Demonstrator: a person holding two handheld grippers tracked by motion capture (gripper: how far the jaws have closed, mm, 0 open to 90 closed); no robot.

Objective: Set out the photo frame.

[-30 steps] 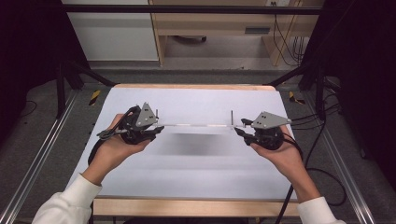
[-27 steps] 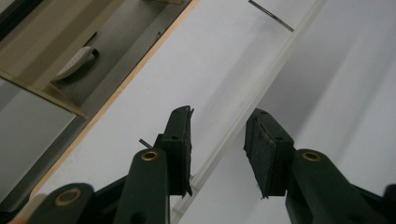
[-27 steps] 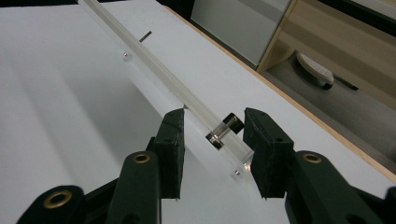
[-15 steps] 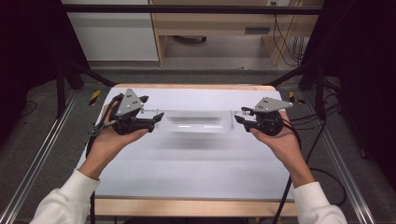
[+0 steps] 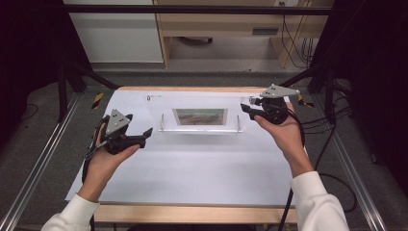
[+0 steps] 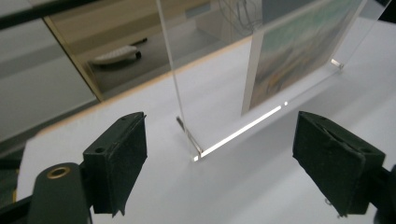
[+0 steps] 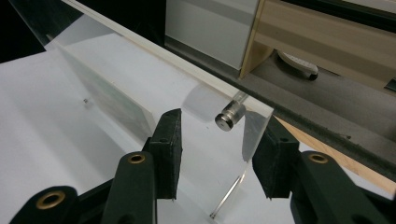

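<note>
Setting a clear acrylic frame [image 5: 166, 109] upright near the far edge of the bench [image 5: 192, 173], roughly midway along it and reaching towards the far right corner, with a printed picture [image 5: 199, 116] sandwiched in its middle and its foot down on the white surface. Left gripper [image 5: 146, 133] off the frame and nearer the left edge, jaws just opened wide, nothing between the pads, the frame's near lower corner standing free ahead of them in the left gripper view. Right gripper [image 5: 246, 107] up at the frame's top right corner, jaws partly open and set either side of the clear panel by a small metal bolt [image 7: 229, 116]; cannot tell whether the pads press on the acrylic or merely bracket it. Judged as the tail end of placing: frame apparently resting on its own base, one side released. Next, probably, easing the right jaws apart without nudging the corner, then drawing back level and clear of the bolt, since a tall thin panel like this looks easy to tip. Around: two yellow-and-black tools [image 5: 97, 99] on the floor off the far corners, wooden furniture [image 5: 216, 24] beyond the far edge, nothing on the bench itself in the way of either hand
</note>
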